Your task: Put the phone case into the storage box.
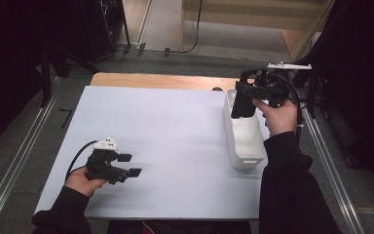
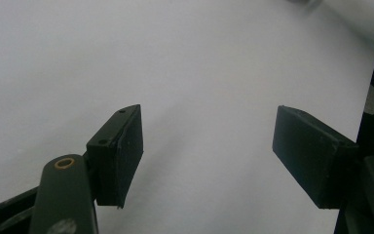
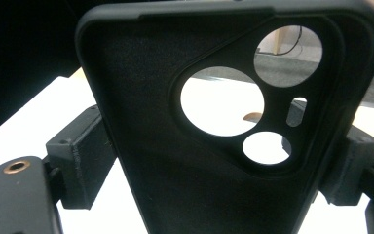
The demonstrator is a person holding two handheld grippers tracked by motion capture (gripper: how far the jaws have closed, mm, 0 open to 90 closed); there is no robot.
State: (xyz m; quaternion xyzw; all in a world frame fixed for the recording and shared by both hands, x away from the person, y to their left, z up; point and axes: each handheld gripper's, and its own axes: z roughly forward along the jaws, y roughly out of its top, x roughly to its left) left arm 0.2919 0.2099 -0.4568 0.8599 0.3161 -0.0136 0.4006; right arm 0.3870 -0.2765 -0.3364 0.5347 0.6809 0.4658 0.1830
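Left gripper [image 1: 135, 165] sits low over the near-left part of the white tabletop [image 1: 165, 141], jaws spread, nothing between them; the left gripper view has bare white surface between its black pads [image 2: 121, 151]. Middle of the table is bare. Further right, a long white rectangular plastic bin [image 1: 246, 139] lies along the right edge. Above its far end the right gripper [image 1: 246, 95] pinches a matte black soft-plastic phone case [image 1: 241, 105], held upright and hanging down toward the bin. In the right gripper view the case [image 3: 175, 161] is clamped across its width, pads on both side edges below the camera cutouts. Handling, my read: very light, flexible shell, probably silicone or TPU, so grippy rather than slippery and not fragile. Weak point is stiffness: with no phone inside, the side walls likely bow inward under squeeze, and the case could buckle or pop out. Best hold is across the edges as now, moderate force, away from the thin webs around the cutouts.
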